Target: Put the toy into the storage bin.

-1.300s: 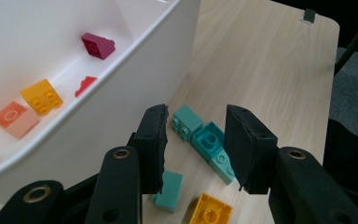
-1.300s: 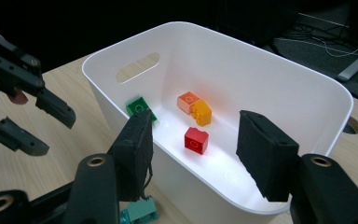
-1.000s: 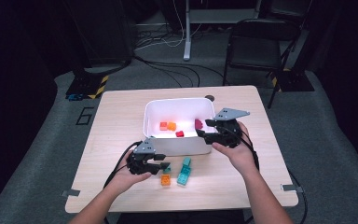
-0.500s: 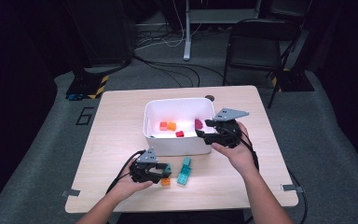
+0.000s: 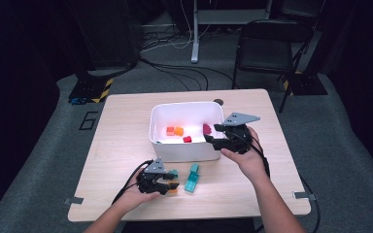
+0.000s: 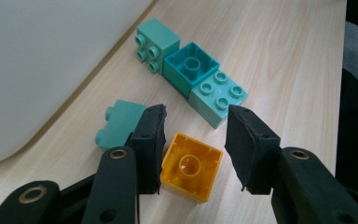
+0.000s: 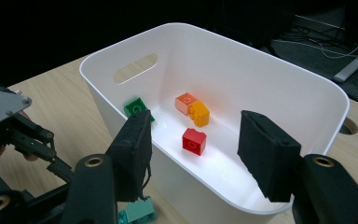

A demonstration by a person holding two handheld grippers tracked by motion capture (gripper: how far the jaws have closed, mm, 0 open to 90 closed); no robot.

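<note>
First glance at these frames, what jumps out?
The white bin mid-table, with small bright blocks in it: red, orange, green. In front of it, the left hand-held gripper straddles an upside-down yellow block, its jaws having just been opening; the left pad looks against the block, the right pad stands off it. Teal blocks lie beyond, and the right hand-held gripper hovers open at the bin's rim.

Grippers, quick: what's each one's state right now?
Left gripper: open, jaws have just been opening, straddling the yellow block without clamping it.
Right gripper: open, holding nothing, at the white bin.
</note>
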